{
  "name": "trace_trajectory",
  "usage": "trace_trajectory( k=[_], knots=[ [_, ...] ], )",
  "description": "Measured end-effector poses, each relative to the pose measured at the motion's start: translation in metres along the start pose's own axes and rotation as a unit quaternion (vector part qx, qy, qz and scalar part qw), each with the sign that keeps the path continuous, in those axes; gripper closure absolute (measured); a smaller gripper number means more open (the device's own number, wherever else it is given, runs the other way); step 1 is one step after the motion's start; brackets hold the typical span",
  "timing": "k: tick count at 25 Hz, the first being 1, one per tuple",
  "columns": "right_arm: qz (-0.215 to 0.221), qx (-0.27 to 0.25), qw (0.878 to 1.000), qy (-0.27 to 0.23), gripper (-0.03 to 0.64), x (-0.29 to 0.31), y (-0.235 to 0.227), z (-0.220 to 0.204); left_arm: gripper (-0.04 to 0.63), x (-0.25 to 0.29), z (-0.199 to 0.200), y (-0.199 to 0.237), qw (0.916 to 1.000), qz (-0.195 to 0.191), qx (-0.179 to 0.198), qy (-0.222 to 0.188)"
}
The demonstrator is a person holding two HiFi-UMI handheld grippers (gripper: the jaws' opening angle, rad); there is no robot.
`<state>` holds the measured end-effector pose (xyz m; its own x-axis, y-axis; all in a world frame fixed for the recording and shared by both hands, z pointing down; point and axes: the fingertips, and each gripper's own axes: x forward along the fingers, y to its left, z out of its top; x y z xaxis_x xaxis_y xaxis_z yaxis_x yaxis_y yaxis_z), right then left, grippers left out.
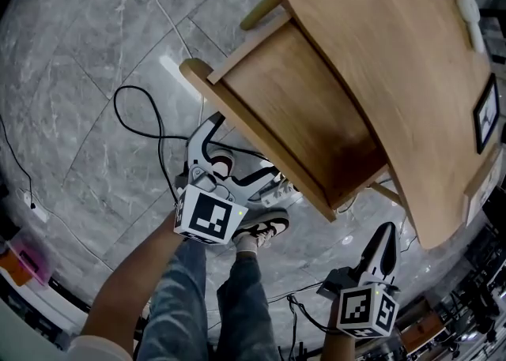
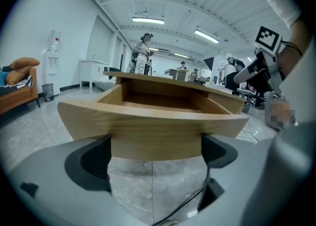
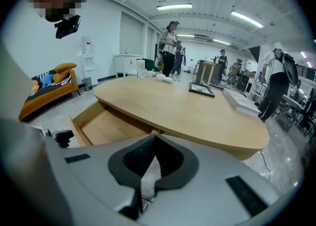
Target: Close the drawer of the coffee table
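Note:
The wooden coffee table [image 1: 395, 59] fills the upper right of the head view, with its drawer [image 1: 292, 107] pulled far out toward me. My left gripper [image 1: 237, 158] is open right at the drawer's curved front panel [image 2: 153, 121], which fills the gap between the wide jaws in the left gripper view. Whether the left gripper [image 2: 155, 163] touches the panel is not clear. My right gripper [image 1: 385, 241] hangs shut and empty off the table's near end. In the right gripper view, the right gripper [image 3: 148, 170] points at the tabletop [image 3: 187, 109] and the open drawer [image 3: 106, 126].
A black cable [image 1: 150, 114] loops on the grey marble floor left of the drawer. My shoes [image 1: 261, 229] stand just under the drawer front. A framed picture [image 1: 486, 114] and a white object [image 1: 470, 16] lie on the table. An orange sofa [image 2: 17, 89] and people [image 3: 170, 47] are far off.

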<state>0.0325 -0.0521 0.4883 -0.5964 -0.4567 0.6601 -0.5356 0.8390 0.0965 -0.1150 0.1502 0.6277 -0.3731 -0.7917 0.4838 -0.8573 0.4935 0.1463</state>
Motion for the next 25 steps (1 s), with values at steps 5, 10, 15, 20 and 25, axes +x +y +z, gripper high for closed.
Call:
trace_trajectory(
  k=[5,10,15,20,25],
  knots=[
    [-0.006,0.005,1.0,0.002,0.617,0.0,-0.007,-0.004,0.025,0.001,0.001,-0.001,0.9999,-0.003,-0.002,0.014],
    [-0.007,0.007,1.0,0.001,0.617,0.001,-0.009,-0.003,0.028,-0.002,0.005,0.0,0.9999,-0.005,-0.003,0.014],
    [-0.008,0.008,1.0,0.003,0.617,0.003,-0.011,-0.001,0.028,-0.003,0.011,0.0,0.9999,-0.007,-0.007,0.013],
    [-0.008,0.012,1.0,0.007,0.617,0.003,-0.013,-0.005,0.028,-0.009,0.024,-0.001,0.9999,-0.005,0.002,0.013],
    [-0.007,0.015,1.0,0.006,0.617,0.006,-0.013,-0.001,0.028,-0.012,0.033,-0.002,1.0,-0.003,0.003,0.007]
  ],
)
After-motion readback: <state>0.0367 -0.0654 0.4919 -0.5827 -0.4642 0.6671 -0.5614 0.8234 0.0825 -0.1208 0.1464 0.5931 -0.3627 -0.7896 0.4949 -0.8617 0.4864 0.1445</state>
